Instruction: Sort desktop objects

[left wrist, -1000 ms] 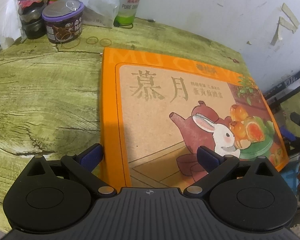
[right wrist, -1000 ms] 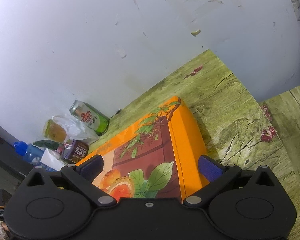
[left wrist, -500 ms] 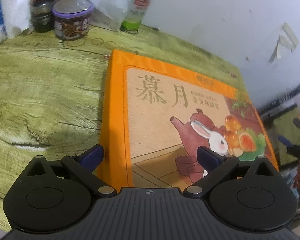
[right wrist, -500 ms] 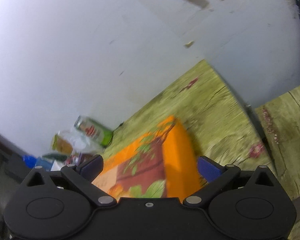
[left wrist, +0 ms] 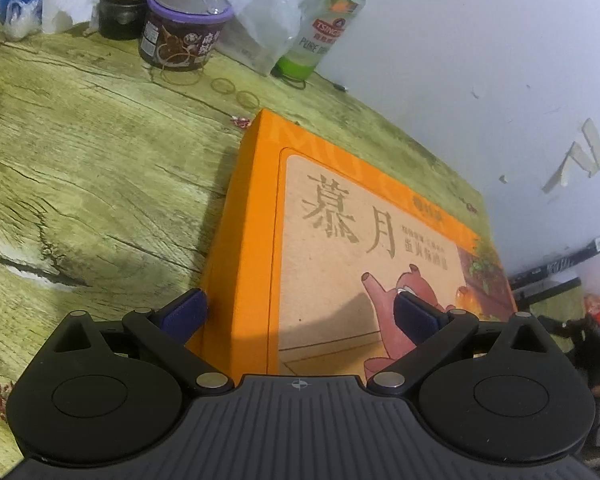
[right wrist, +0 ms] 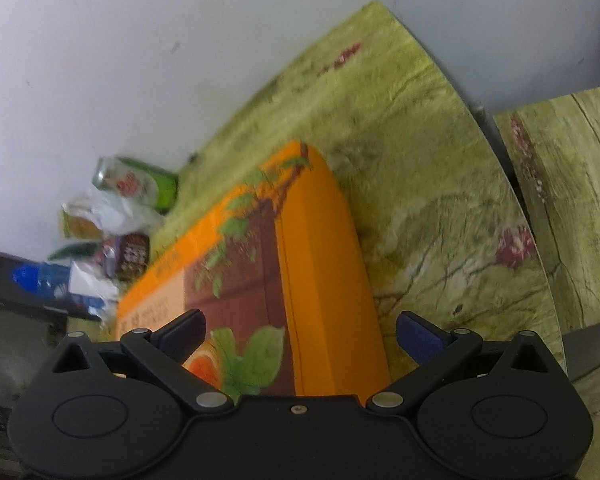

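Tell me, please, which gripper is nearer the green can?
Left. The left gripper straddles the orange box's edge nearest the can; the right gripper straddles its far edge.

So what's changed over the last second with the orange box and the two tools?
Both views tilted and shifted: the left tool now sits lower, straddling the left side edge of the flat orange gift box; the right tool swung over its right side edge. Nothing was grasped or released. Both tools stay open, and the box, purple-lidded jar and green drink can look unmoved.
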A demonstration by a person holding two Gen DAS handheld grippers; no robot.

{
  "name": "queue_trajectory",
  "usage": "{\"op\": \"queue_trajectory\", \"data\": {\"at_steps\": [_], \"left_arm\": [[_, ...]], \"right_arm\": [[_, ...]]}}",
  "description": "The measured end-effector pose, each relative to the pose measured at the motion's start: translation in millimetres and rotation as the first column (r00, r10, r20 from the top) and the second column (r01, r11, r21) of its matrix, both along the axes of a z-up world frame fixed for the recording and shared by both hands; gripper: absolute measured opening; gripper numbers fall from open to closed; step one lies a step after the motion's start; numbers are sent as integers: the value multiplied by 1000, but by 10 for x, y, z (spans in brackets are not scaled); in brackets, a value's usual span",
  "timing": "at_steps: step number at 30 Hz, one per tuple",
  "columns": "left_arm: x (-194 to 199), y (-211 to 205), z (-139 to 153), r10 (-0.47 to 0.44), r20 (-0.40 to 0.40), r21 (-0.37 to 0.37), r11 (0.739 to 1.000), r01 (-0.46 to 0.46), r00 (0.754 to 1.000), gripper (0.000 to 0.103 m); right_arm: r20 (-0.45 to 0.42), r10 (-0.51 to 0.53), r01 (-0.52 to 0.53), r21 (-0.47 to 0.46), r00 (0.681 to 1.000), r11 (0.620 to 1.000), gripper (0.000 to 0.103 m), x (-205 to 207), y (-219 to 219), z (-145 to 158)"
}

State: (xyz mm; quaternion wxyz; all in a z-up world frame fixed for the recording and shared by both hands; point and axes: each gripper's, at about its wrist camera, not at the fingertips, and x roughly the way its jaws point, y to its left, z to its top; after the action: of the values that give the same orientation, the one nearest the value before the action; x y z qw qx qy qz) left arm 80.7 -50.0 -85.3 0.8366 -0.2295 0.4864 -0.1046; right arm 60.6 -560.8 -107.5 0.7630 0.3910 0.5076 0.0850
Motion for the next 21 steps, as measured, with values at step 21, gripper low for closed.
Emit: {"op": "queue_trajectory", "data": {"at_steps": [21], "left_arm": [[-129,7,-43,-4,39,12,1000,3,999,95]], "right_arm": [[-33,112,-115,-100,993,988,74,-54,181,95]]}}
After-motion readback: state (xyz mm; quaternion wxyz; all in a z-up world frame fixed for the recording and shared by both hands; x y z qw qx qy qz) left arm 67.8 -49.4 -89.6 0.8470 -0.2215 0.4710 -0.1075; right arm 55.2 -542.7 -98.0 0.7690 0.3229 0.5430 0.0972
